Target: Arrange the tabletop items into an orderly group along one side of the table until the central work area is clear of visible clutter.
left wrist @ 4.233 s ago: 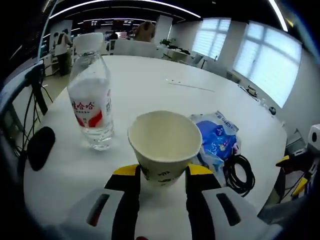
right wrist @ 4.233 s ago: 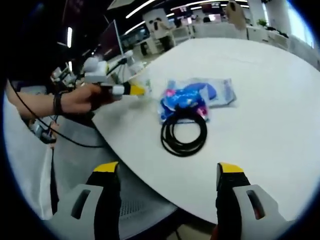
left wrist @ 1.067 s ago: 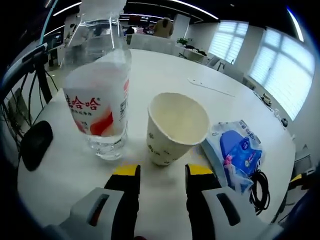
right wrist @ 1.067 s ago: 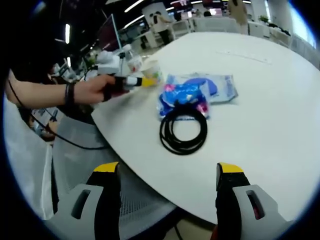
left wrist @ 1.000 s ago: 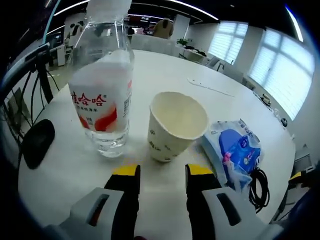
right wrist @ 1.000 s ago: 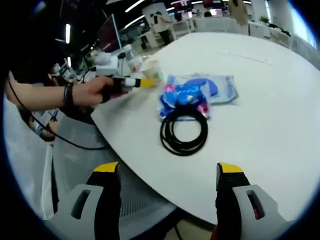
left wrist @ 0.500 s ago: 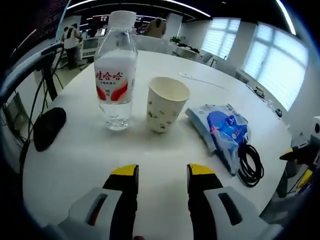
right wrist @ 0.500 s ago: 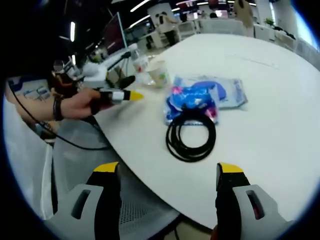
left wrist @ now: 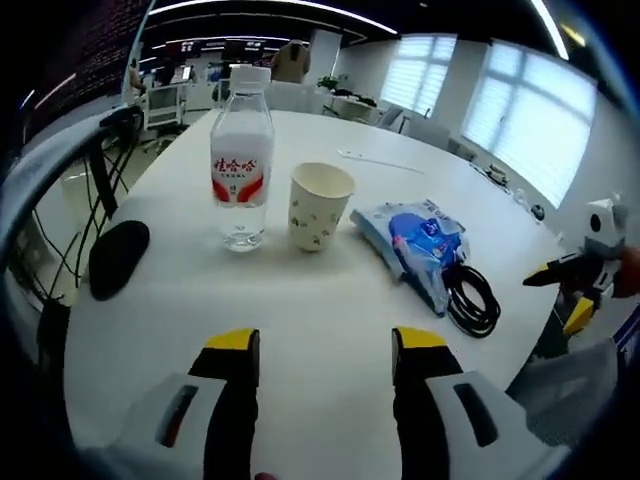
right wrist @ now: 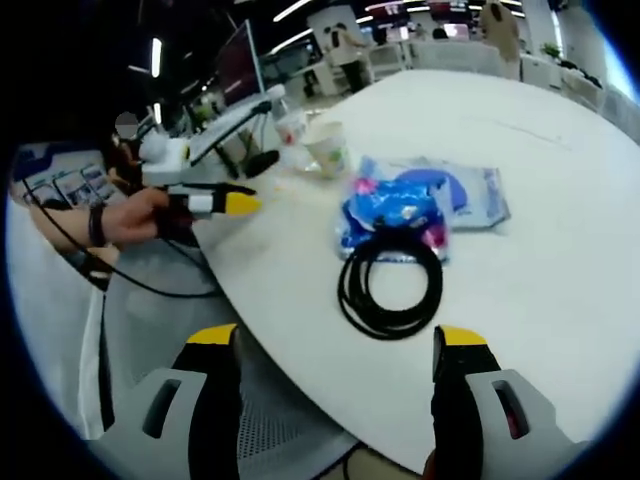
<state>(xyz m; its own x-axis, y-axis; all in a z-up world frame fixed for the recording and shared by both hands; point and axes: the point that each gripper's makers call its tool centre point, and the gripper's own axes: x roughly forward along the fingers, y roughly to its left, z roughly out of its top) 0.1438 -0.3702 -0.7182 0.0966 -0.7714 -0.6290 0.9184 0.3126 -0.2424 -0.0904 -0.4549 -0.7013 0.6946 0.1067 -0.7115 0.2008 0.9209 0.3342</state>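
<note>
Ahead of the left gripper's (left wrist: 325,350) spread jaws the white table (left wrist: 300,300) lies bare up to the water bottle (left wrist: 241,170) and paper cup (left wrist: 318,205) standing just apart, with the blue packet (left wrist: 420,240) and coiled black cable (left wrist: 470,298) obstructing the right side.

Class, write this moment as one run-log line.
left gripper open, empty | right gripper open, empty | bottle, cup, packet, cable in row

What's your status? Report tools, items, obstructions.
Left tool open, empty, off the table edge. Right tool open, empty. Bottle, cup, blue packet, cable coil lined up in a row. Black mouse lies left of the bottle; nothing blocking.
</note>
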